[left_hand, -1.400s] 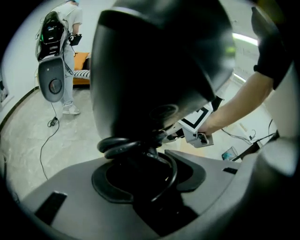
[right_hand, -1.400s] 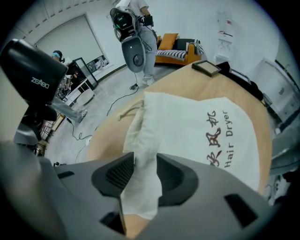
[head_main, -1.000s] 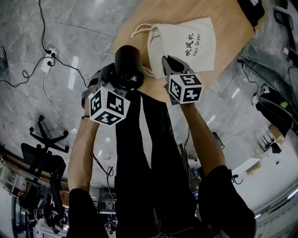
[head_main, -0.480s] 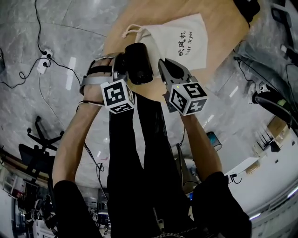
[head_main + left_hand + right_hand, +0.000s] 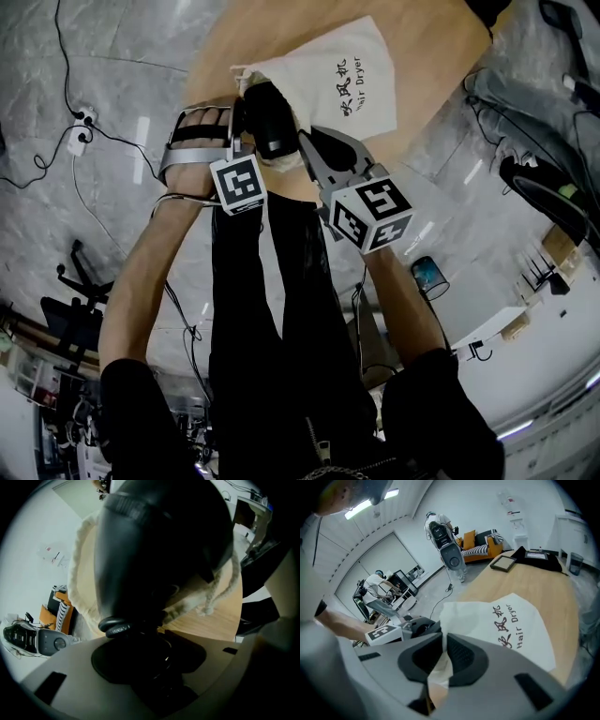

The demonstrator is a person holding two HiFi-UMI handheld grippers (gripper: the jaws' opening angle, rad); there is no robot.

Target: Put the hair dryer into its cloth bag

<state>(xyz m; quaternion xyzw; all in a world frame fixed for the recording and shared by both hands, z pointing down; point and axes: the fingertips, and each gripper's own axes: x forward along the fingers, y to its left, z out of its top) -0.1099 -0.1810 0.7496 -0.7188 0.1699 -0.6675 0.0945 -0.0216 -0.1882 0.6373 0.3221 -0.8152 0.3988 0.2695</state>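
The black hair dryer (image 5: 272, 122) hangs nose-down at the mouth of the white cloth bag (image 5: 345, 77), which lies on the wooden table (image 5: 427, 56). My left gripper (image 5: 253, 142) is shut on the dryer's handle. In the left gripper view the dryer (image 5: 154, 550) fills the picture above the jaws, with the bag's rim and drawstring (image 5: 220, 588) behind it. My right gripper (image 5: 305, 148) is shut on the bag's near rim and holds it up. In the right gripper view the cloth (image 5: 440, 667) is pinched between the pads, and the printed bag (image 5: 506, 625) spreads beyond.
At the table's far end lie a black cloth (image 5: 536, 559), a small frame (image 5: 502, 563) and a cup (image 5: 576, 564). On the marble floor to the left are a power strip (image 5: 80, 131) and cables. The table's near edge is just under both grippers.
My left gripper has rolled and come down with the dryer, from beside the bag to its mouth. My right gripper has risen with the bag's rim in it.
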